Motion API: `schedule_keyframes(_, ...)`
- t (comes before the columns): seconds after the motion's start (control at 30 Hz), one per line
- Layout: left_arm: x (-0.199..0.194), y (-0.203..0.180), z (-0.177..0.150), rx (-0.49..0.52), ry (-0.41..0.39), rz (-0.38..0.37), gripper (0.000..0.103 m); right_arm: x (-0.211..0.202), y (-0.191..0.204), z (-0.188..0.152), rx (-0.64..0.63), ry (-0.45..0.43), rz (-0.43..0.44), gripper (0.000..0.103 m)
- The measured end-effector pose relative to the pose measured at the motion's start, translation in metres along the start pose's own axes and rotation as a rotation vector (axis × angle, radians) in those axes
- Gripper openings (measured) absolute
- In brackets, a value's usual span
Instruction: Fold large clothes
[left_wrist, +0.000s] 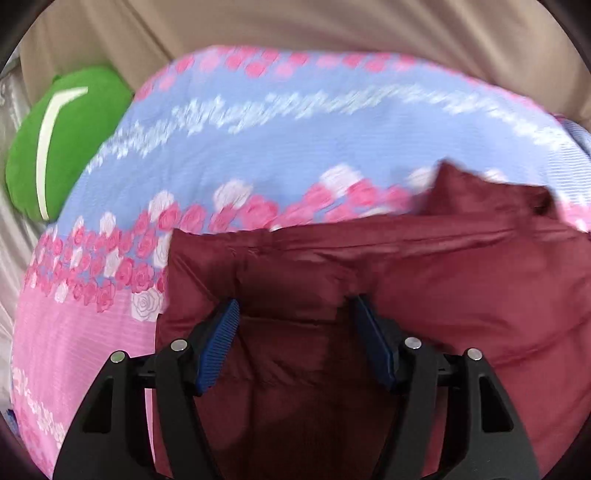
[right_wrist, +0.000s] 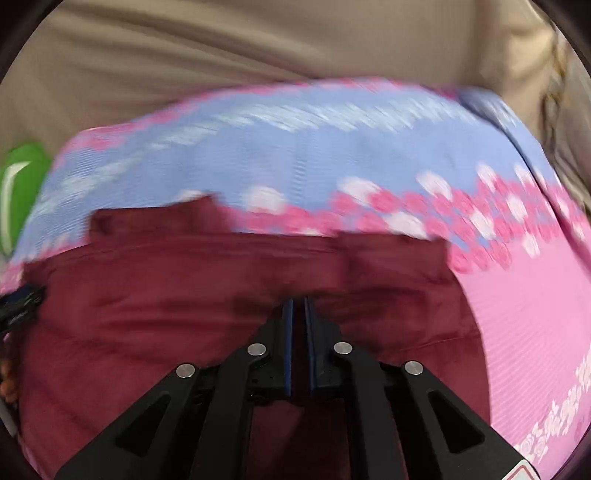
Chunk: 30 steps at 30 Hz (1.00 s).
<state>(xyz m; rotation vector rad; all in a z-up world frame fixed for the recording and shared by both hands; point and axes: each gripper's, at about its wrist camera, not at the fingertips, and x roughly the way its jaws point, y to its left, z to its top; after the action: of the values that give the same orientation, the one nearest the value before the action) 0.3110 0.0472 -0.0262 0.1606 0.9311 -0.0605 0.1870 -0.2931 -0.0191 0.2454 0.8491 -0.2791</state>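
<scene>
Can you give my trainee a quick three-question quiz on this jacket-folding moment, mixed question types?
1. True or false: the left gripper stands open over the maroon jacket.
2. Multiple choice: what lies at the far left edge of the floral bedspread? A) a green cushion B) a yellow towel C) a black shoe
3. Fill in: the right gripper is ____, with its blue pads together at the jacket's fabric.

Key: 1 true; 2 A, the green cushion; 3 shut. Blur hides whether cloth is pinched between the right gripper's pads.
</scene>
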Motion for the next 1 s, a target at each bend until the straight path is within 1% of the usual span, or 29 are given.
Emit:
schedule_keyframes(0.03,0.005,0.006,-0.002,-0.016,-0.002,-0.02,0.076,0.01,-0.019,0.0,0.061,0.017,0.009,0.0)
schedule_keyframes(0.07,0.011,0.012,-0.003,-0.036,-0.004,-0.043,0.079,0.018,-0.043,-0.002,0.135,0.03,0.041,0.0)
schedule_keyframes(0.13,0.016,0.015,-0.004,-0.048,-0.009,-0.052,0.084,0.02,-0.058,-0.007,0.189,0.036,0.076,0.0)
schedule_keyframes(0.17,0.018,0.014,-0.003,-0.05,-0.016,-0.046,0.085,0.02,-0.06,-0.009,0.186,0.033,0.068,0.0)
schedule_keyframes(0.2,0.019,0.013,-0.002,-0.05,-0.021,-0.04,0.086,0.02,-0.059,-0.01,0.178,0.029,0.052,0.0)
schedule_keyframes(0.27,0.016,0.013,0.001,-0.052,-0.029,-0.021,0.083,0.01,-0.052,-0.009,0.163,0.012,-0.038,0.0)
schedule_keyframes(0.3,0.007,0.014,-0.001,-0.056,-0.036,-0.02,0.076,0.001,-0.046,-0.009,0.15,-0.01,-0.088,0.001)
schedule_keyframes(0.33,-0.006,0.013,-0.004,-0.059,-0.044,-0.026,0.073,-0.011,-0.041,-0.01,0.127,-0.039,-0.105,0.011)
schedule_keyframes(0.4,-0.032,0.012,-0.011,-0.046,-0.076,-0.06,0.074,-0.048,-0.022,-0.018,0.065,-0.092,-0.023,0.012)
schedule_keyframes(0.43,-0.046,0.011,-0.018,-0.029,-0.093,-0.079,0.074,-0.062,-0.01,-0.028,0.03,-0.094,0.029,0.012)
schedule_keyframes(0.5,-0.073,0.0,-0.039,0.022,-0.105,-0.123,0.074,-0.079,0.012,-0.049,-0.026,-0.078,0.099,0.012)
schedule_keyframes(0.53,-0.086,-0.007,-0.054,0.054,-0.101,-0.158,0.074,-0.085,0.024,-0.061,-0.056,-0.061,0.134,0.012)
schedule_keyframes(0.6,-0.098,-0.015,-0.077,0.09,-0.083,-0.199,0.074,-0.1,0.052,-0.098,-0.138,-0.024,0.228,0.012)
schedule_keyframes(0.63,-0.104,-0.018,-0.093,0.102,-0.066,-0.231,0.074,-0.105,0.06,-0.11,-0.168,-0.015,0.252,0.012)
schedule_keyframes(0.67,-0.104,-0.019,-0.105,0.106,-0.046,-0.25,0.074,-0.11,0.072,-0.129,-0.213,0.003,0.291,0.012)
schedule_keyframes(0.7,-0.102,-0.02,-0.114,0.103,-0.029,-0.252,0.075,-0.111,0.077,-0.14,-0.24,0.015,0.31,0.009)
schedule_keyframes(0.73,-0.099,-0.018,-0.122,0.093,-0.011,-0.245,0.078,-0.111,0.081,-0.15,-0.264,0.016,0.299,0.008)
schedule_keyframes(0.77,-0.094,-0.011,-0.132,0.068,0.003,-0.238,0.08,-0.11,0.079,-0.158,-0.272,0.013,0.26,0.008)
schedule_keyframes(0.8,-0.092,-0.003,-0.136,0.046,0.01,-0.229,0.081,-0.108,0.069,-0.162,-0.251,0.017,0.24,0.006)
schedule_keyframes(0.83,-0.092,0.005,-0.138,0.028,0.014,-0.219,0.081,-0.105,0.053,-0.162,-0.201,0.031,0.226,0.0)
schedule_keyframes(0.9,-0.092,0.028,-0.143,-0.02,0.018,-0.159,0.081,-0.103,0.021,-0.162,-0.098,0.045,0.214,0.0)
schedule_keyframes(0.93,-0.092,0.035,-0.145,-0.03,0.017,-0.14,0.082,-0.102,-0.003,-0.162,-0.039,0.043,0.18,0.0)
schedule_keyframes(0.97,-0.091,0.045,-0.146,-0.045,0.02,-0.118,0.081,-0.101,-0.015,-0.162,-0.014,0.037,0.137,0.0)
schedule_keyframes(1.0,-0.09,0.052,-0.148,-0.058,0.022,-0.076,0.081,-0.102,-0.028,-0.166,0.01,0.03,0.102,0.0)
